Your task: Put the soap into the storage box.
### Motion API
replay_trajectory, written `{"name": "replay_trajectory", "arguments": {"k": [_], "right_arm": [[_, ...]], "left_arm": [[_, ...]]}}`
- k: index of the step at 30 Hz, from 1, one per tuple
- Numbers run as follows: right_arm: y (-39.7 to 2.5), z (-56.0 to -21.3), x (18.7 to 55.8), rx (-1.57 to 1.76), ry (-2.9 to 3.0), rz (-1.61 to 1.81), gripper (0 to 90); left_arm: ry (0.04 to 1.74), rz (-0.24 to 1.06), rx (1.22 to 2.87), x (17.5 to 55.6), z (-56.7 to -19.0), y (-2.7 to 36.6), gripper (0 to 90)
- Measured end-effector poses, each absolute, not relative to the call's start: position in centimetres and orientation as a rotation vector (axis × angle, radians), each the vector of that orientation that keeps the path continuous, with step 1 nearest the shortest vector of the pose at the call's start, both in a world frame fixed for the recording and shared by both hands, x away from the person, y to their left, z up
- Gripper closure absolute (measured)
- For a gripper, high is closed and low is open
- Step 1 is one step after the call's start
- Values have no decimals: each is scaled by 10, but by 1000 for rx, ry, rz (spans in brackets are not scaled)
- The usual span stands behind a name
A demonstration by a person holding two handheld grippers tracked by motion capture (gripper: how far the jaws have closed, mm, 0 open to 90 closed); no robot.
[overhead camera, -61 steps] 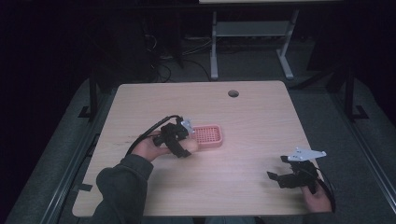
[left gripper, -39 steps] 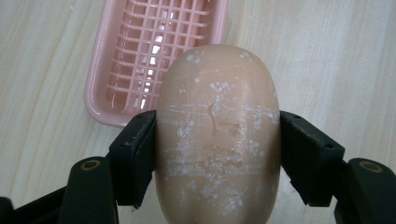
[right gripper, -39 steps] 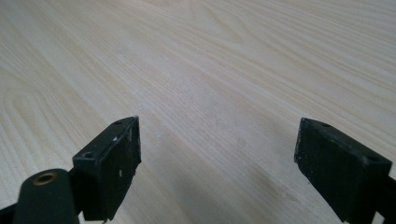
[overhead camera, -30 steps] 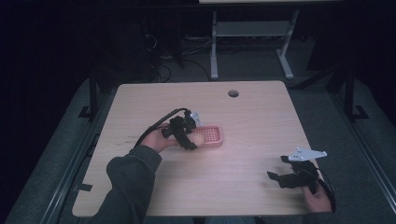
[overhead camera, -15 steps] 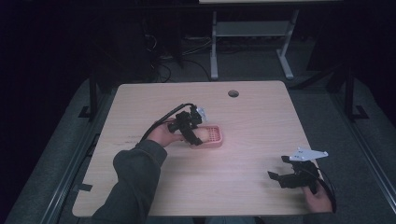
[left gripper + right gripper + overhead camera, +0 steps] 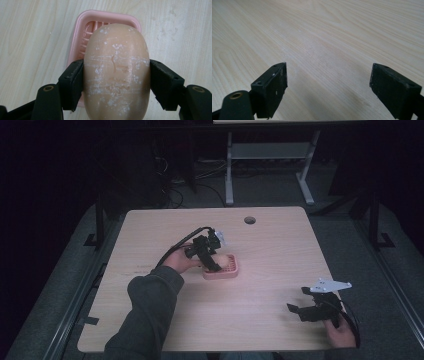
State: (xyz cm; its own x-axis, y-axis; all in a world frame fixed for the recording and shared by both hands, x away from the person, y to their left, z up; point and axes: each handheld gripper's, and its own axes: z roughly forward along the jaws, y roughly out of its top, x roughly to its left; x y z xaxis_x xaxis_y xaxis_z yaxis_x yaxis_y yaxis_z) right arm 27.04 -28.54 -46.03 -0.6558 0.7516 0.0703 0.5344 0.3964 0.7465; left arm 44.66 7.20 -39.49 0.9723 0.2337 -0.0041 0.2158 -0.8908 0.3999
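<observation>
A peach-coloured bar of soap, scuffed with white marks, sits between the two black jaws of my left gripper, which is shut on it. Below the soap lies a pink ribbed soap dish, partly hidden by the bar. In the high view the left gripper hangs over the pink soap dish near the middle of the table, with the soap just above it. My right gripper rests near the table's front right corner, open, with bare wood between its jaws.
The wooden table has a round cable hole at the back. A white-legged table frame stands on the floor behind. A black cable loops from the left gripper. The person's sleeve crosses the front left.
The left gripper has carried the soap rightwards and away from the person, from beside the dish to over it. The right gripper has stayed put.
</observation>
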Motion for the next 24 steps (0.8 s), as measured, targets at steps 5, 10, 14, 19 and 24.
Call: {"name": "replay_trajectory", "arguments": {"k": [5, 10, 14, 19, 24], "right_arm": [[-286, -460, 270, 1132, 2378, 1116, 141], [-286, -461, 271, 1125, 2376, 1116, 141], [-286, -461, 271, 1124, 2376, 1116, 141], [-287, -460, 271, 1122, 2376, 1116, 141], [-287, -460, 270, 1127, 2374, 1119, 141]], "left_arm": [[339, 52, 2716, 452, -401, 70, 324], [341, 47, 2715, 457, -405, 69, 324], [356, 40, 2713, 459, -407, 67, 324], [326, 53, 2734, 461, -407, 60, 324], [312, 50, 2745, 463, -410, 56, 324]]}}
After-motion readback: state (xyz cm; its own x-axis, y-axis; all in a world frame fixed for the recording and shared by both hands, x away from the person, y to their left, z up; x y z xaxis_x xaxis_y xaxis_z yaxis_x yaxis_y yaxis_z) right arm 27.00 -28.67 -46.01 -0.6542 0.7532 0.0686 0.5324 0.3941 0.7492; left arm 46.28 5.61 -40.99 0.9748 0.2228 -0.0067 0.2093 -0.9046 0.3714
